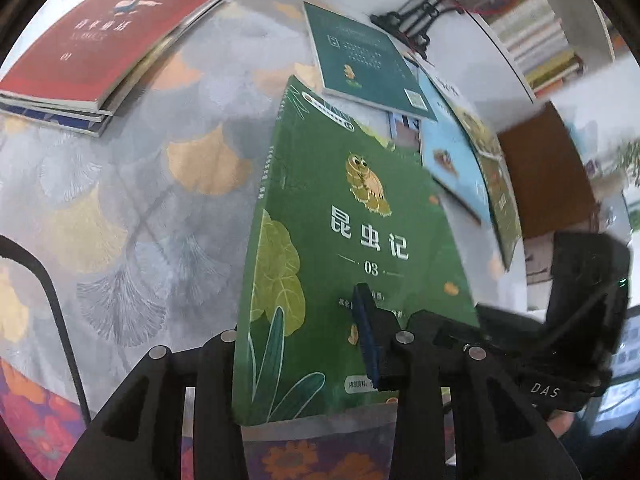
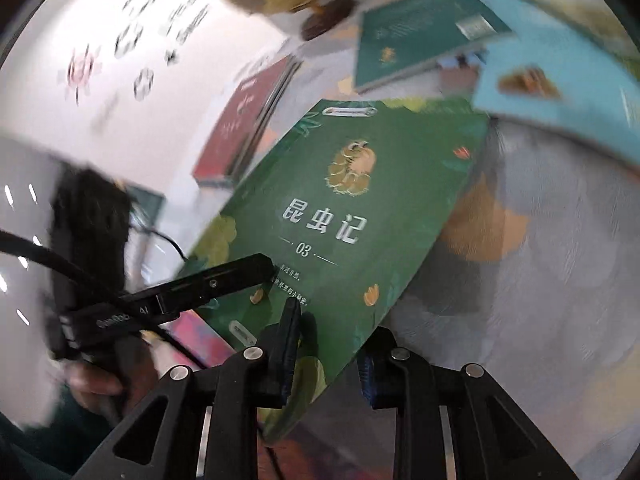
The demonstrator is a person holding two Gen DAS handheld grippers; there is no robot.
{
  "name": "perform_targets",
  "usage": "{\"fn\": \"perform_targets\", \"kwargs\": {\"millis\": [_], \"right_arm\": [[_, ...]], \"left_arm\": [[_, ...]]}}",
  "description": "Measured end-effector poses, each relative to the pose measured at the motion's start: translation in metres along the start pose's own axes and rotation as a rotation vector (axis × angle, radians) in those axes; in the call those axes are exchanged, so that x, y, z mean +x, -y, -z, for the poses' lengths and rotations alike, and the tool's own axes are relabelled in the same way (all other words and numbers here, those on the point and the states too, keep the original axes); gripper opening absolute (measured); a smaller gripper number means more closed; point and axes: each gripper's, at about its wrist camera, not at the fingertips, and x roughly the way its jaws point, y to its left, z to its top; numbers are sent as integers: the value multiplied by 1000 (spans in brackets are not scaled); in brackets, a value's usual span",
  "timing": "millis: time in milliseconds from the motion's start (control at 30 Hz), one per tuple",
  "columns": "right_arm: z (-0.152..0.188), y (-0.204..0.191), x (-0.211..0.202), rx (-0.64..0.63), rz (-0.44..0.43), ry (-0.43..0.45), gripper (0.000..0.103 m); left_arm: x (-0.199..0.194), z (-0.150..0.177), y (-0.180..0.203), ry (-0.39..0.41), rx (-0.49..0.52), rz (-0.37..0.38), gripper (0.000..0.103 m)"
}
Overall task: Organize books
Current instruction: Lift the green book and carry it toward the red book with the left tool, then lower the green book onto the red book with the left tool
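Left gripper [image 1: 298, 344], seen in the left wrist view, is clamped on the near edge of the green book [image 1: 352, 248]: one finger lies on the front cover beside the small print, the other passes behind the spine side, where the book hides its pad. The book is tilted up off the patterned cloth [image 1: 132, 184], its far end over the scattered books (the likely reason for a two-handed hold is to keep a thin, floppy paperback from sagging). A red book [image 1: 100, 40] tops a small stack at far left, probably the pile being built; a teal book [image 1: 368, 64] and a light blue book [image 1: 452, 160] lie overlapped beyond. The right gripper's body enters at the right edge, blurred, and its contact with the cover is not visible here.

Right gripper [image 2: 326, 344], in the right wrist view, is closed on the lower right edge of the same green book [image 2: 348, 216], one finger above the cover and one beneath. The left gripper's upper finger [image 2: 224, 284] reaches in from the left and rests on the cover. Motion blur smears the background: the red book [image 2: 244, 128] and teal book [image 2: 420, 36] are recognisable by colour only, and the objects along the top rim cannot be identified. The book's underside and back cover are hidden in both views.
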Motion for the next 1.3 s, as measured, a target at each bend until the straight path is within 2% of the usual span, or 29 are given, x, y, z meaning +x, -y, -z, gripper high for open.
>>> {"fn": "perform_targets", "kwargs": {"millis": [200,333,500,600,700,800,900,1000,1167,1300], "right_arm": [[0,-16,-3,-109,100,-7,25],[-4,-24,-6,-160,144,-8,25],[-3,-34,-1,-125,194,20,25],[2,-40,2,-73,221,49,26],[5,-35,7,24,216,64,26],[9,-27,8,129,193,74,26],[12,-44,0,111,233,120,27],[13,-57,-5,117,211,153,27],[10,-85,-12,108,180,223,27],[0,-112,-9,49,191,236,27]], "left_arm": [[-18,21,-2,30,47,-21,32],[-33,24,-14,55,108,-6,32],[-37,14,-31,33,140,62,32],[-33,2,-37,0,171,136,32],[-21,-14,-41,-42,174,217,32],[-27,-18,-34,-17,241,242,32],[-44,-15,-32,14,324,299,32],[-53,-19,-46,2,295,347,32],[-75,-29,-56,30,307,371,32],[-89,-41,-66,52,333,381,32]]}}
